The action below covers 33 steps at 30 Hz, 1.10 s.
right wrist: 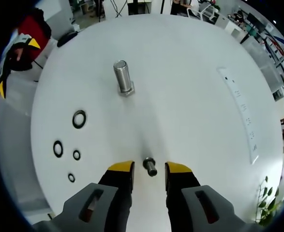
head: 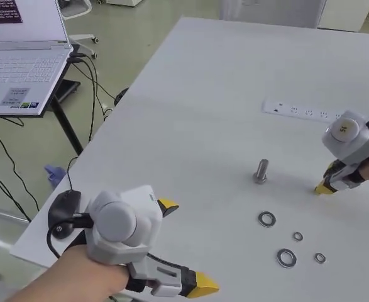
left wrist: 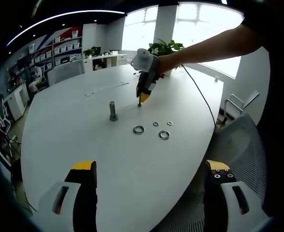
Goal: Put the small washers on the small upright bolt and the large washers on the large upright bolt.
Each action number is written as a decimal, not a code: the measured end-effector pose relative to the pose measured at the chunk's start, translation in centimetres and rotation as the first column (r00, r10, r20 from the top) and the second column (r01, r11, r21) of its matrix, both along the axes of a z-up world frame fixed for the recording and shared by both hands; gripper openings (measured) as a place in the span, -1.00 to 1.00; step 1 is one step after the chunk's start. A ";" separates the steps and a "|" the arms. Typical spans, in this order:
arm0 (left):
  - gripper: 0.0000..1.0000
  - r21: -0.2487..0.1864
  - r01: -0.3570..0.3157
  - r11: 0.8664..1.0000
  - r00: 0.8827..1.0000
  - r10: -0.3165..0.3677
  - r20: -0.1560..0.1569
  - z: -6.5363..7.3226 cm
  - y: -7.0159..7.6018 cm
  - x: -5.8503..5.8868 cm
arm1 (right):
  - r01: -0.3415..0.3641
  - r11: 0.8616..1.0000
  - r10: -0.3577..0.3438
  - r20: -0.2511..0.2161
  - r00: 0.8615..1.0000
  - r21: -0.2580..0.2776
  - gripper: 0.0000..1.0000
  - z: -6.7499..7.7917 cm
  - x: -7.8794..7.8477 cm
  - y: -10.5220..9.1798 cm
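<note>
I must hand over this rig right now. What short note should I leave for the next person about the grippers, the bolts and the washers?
Left gripper: open, holding nothing, over the near edge of the table.
Right gripper: open, one jaw on each side of the upright small bolt; no contact visible.
Large bolt: upright, mid-table.
Two large washers and two small washers lie flat near it.
Done: no washer is on a bolt yet.
Left: all four washers.
</note>
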<state>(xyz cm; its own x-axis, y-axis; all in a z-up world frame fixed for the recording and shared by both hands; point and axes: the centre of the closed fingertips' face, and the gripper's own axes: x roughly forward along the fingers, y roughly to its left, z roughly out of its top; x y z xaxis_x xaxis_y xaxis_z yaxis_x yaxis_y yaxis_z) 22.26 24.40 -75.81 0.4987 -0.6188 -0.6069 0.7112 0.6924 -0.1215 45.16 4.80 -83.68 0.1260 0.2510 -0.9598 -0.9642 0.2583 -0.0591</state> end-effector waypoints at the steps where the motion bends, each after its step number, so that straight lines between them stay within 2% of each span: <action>1: 0.84 -0.001 -0.001 1.000 1.000 0.001 0.000 0.0 0.0 0.1 | -0.001 1.000 0.001 0.000 1.000 0.000 -0.47 0.1 0.0 0.0; 6: 0.82 0.009 -0.005 1.000 1.000 0.005 0.010 0.4 0.3 0.3 | -0.012 1.000 0.012 0.012 1.000 -0.003 -0.47 1.3 -0.3 0.3; 14: 0.82 0.003 -0.016 1.000 1.000 0.016 0.011 0.7 0.2 0.3 | -0.024 1.000 0.024 0.015 1.000 -0.003 -0.47 2.7 -0.9 0.6; 33: 0.83 0.001 -0.010 1.000 1.000 0.010 0.030 1.4 0.0 0.4 | -0.119 0.993 0.119 -0.012 0.993 0.019 -0.44 3.5 -6.0 2.3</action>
<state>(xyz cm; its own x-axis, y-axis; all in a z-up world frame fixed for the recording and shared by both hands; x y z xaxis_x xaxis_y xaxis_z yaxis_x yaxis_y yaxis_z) 22.68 24.41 -74.42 0.5226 -0.6132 -0.5924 0.7077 0.6994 -0.0997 39.16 7.14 -80.16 0.0816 0.2810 -0.9562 -0.9889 0.1426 -0.0425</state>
